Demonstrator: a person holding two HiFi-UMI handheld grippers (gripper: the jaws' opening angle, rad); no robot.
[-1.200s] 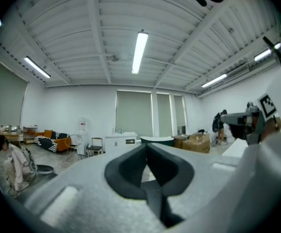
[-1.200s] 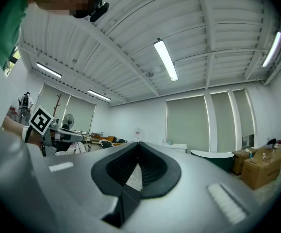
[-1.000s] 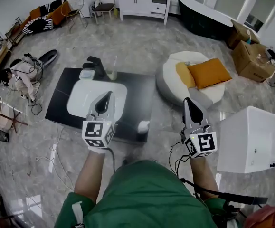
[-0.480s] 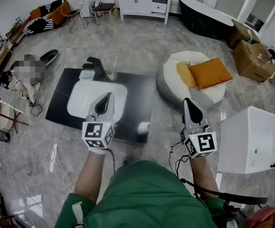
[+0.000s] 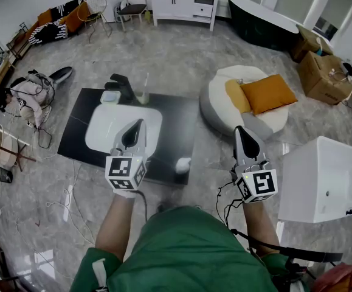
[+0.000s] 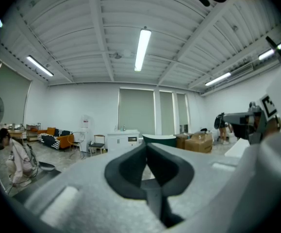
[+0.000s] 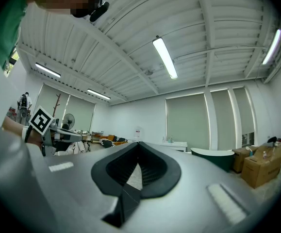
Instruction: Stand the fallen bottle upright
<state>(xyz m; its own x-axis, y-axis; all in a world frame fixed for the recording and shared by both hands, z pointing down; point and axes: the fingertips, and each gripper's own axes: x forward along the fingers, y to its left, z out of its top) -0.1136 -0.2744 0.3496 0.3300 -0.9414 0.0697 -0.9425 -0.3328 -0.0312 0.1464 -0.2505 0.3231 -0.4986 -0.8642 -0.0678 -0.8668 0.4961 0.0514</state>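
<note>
Small white bottle [image 5: 183, 163] rests on the black bench [image 5: 176, 119], at 5 o'clock from the basin [image 5: 103, 126]. It is too small to tell whether it lies or stands. Left tool [image 5: 141, 121] and right tool [image 5: 239, 129], both pressed together and empty, hover clear of it.

Bottle [image 5: 183, 163]: small, whitish, seemingly lying on its side on the black slab [image 5: 176, 117], close to the slab's front edge. It sits right of the white basin [image 5: 106, 126], apart from it. Cap and label too small to tell.
</note>
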